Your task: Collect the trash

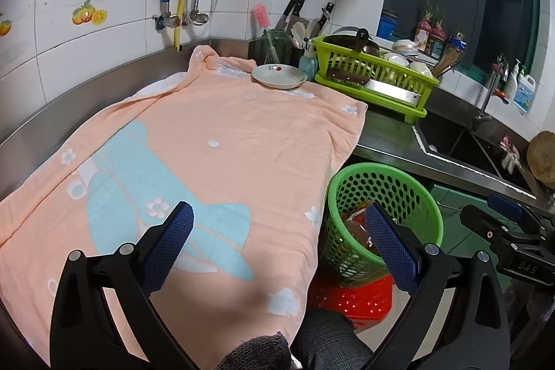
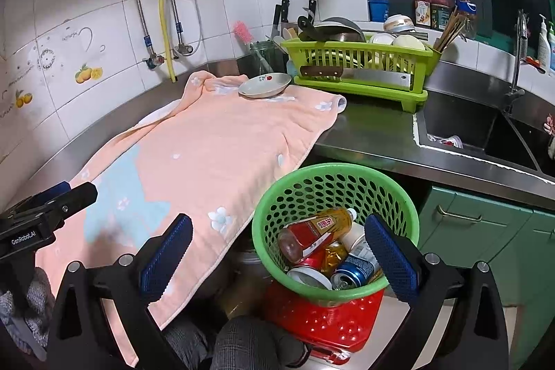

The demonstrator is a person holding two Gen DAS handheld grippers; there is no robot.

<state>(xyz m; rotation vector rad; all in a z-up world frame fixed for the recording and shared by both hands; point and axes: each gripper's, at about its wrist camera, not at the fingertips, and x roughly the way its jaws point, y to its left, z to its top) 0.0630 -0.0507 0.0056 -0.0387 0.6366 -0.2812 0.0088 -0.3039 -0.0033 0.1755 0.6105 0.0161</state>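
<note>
left gripper: fingers spread, empty, over towel | right gripper: spread, empty | only right view shows bottle, cans inside green basket, lower centre

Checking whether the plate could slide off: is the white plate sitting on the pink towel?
Touching. The right wrist view shows the plate resting on the towel's far end, no gap beneath it.

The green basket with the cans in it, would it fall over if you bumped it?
Probably fairly easily. The green basket looks like thin, holey plastic, so likely light, and it sits perched on a red crate rather than the floor. The bottle and cans inside add some weight low down, which may steady it a little.
</note>
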